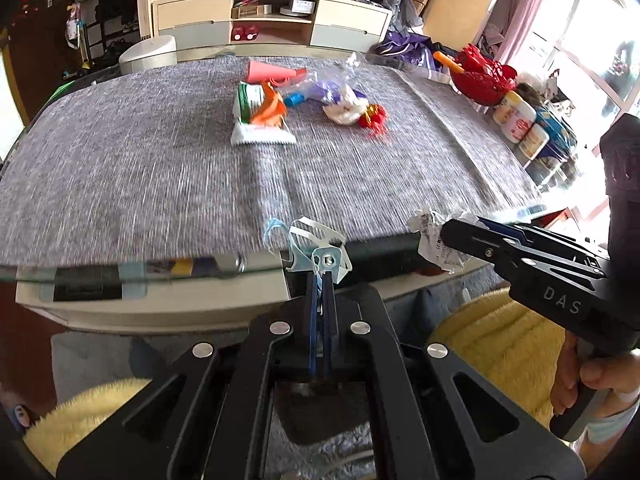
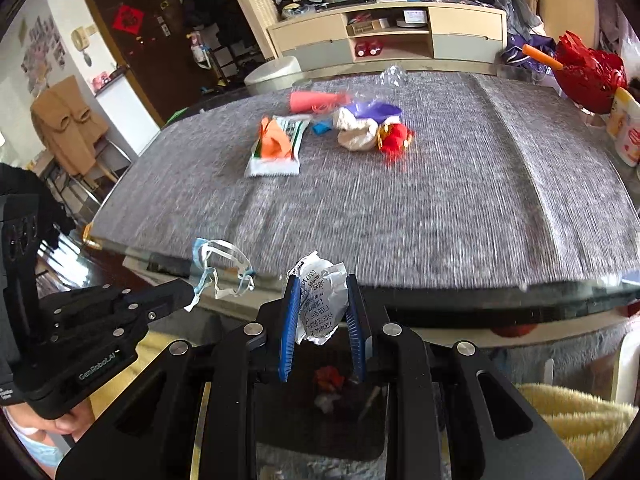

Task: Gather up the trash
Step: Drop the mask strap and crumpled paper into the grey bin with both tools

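Note:
My left gripper (image 1: 322,276) is shut on a blue and white face mask (image 1: 308,240), whose straps hang loose past the near table edge. The same mask (image 2: 224,268) dangles from the left gripper (image 2: 188,286) in the right wrist view. My right gripper (image 2: 322,280) is shut on a crumpled printed paper (image 2: 322,304), also seen as the paper (image 1: 434,240) at the right gripper's (image 1: 444,236) tip. Below both sits a dark bin (image 2: 292,420) holding red and white scraps. Farther out on the grey tablecloth (image 1: 140,168) lie a white-green wrapper (image 1: 260,128), a pink cone (image 1: 266,71), a white wad (image 1: 344,110) and a red scrap (image 1: 374,118).
A red basket (image 1: 484,76) and jars (image 1: 516,116) stand along the table's right edge. A cream cabinet (image 1: 272,20) and a white stool (image 1: 148,54) stand beyond the table. Yellow fuzzy fabric (image 1: 500,344) lies below on both sides of the bin.

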Demonstrator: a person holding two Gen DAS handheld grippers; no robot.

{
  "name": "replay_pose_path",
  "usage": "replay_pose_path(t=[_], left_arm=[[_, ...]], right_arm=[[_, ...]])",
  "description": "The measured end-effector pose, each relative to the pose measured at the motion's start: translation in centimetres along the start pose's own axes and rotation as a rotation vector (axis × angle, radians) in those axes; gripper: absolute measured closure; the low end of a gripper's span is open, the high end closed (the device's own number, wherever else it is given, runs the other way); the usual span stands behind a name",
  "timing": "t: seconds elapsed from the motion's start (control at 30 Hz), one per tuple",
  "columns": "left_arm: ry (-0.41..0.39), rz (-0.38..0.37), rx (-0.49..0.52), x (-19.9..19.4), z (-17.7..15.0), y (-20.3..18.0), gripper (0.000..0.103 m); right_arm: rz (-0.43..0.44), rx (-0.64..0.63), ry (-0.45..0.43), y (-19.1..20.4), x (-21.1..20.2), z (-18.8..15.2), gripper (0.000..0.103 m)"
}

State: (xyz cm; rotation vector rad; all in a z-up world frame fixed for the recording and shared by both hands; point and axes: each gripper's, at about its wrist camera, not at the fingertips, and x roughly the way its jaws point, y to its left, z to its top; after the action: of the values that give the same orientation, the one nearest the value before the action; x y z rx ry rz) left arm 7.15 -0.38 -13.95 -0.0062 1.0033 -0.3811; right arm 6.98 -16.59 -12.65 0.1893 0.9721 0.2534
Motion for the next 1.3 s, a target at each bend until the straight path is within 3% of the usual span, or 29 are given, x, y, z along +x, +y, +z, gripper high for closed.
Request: replay_pose_path(t=[0.5,0.87,1.1,1.17,1.23,1.3], left_arm=[[0.108,-0.048,-0.016,2.0,-6.1,-1.3,0.102],[0.234,-0.062,-0.037,6.0,-9.4,-1.1,0.102],[0.276,-0.064,-0.049,7.3,-10.0,-0.6,0.1],[0.277,-0.062,-0.054,7.4,-9.9,-0.4,0.099],[0.276,-0.06,-0.056,7.4,-9.8,-0.3,0.094],[0.274,-0.058,-0.06,7.3,-9.7,-0.1,0.09]], right_arm=[[-0.05,0.023,0.119,-0.8,2.4,-6.4,0.079],[-0.047,0.044,0.223,-1.4,5.4,-9.0,0.079],[-0.046,0.048,0.245,-1.2,6.0,-8.9,0.076],[-0.049,0.046,0.245,-1.1,6.1,-8.8,0.072],[-0.053,0.043,0.244,-1.1,6.1,-8.8,0.053],[-0.059,0.044,0.241,-1.2,6.1,-8.8,0.052]])
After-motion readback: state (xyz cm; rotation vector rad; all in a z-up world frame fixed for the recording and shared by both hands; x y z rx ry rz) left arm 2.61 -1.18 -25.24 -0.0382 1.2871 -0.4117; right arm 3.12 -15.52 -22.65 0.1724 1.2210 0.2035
